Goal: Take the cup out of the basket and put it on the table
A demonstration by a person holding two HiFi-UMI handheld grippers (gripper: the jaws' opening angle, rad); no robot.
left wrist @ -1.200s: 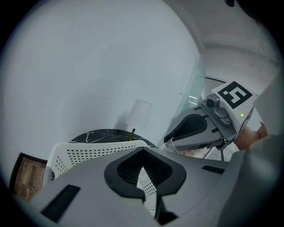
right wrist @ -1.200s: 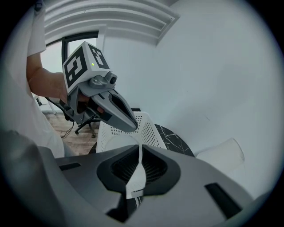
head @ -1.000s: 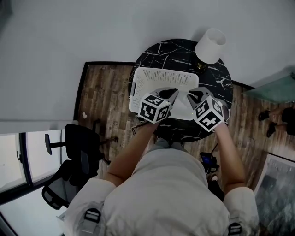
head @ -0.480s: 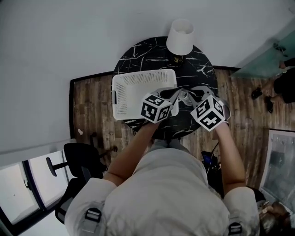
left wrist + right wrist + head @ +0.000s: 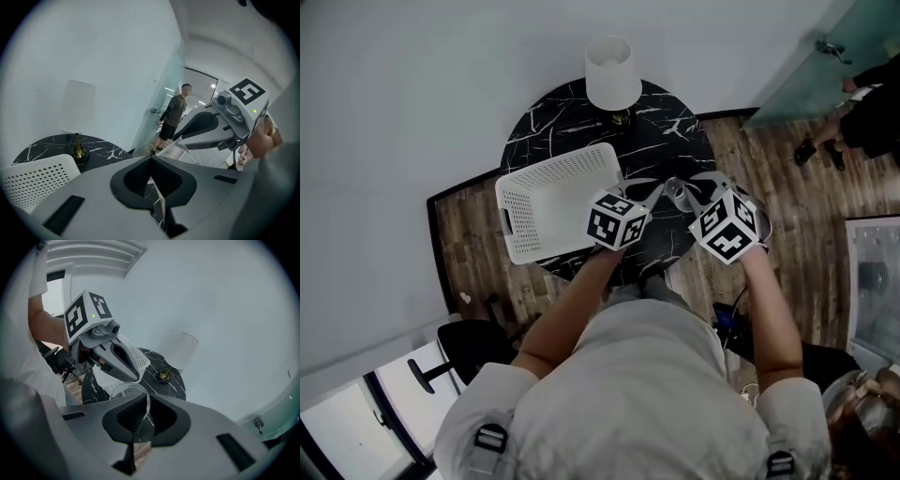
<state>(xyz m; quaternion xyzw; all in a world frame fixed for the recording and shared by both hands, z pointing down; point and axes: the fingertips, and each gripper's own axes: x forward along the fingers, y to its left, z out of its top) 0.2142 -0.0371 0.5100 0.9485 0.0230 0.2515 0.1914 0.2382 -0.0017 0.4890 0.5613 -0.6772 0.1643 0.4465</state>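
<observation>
Above table (image 5: 546, 122), right tongs (image 5: 136, 420) seemingly pinch cup (image 5: 122, 393).

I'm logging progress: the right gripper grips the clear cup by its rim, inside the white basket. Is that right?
Not inside the basket. The head view shows the right gripper gripping the clear cup by its rim outside the white basket, over the black table beside it.

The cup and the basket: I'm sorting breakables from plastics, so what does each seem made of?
The cup is clear and glossy with a thin rim. The marbled table shows through it, so it could be glass or clear plastic; I cannot tell which. The basket looks like white matte moulded plastic, with rows of small holes in its walls.
</observation>
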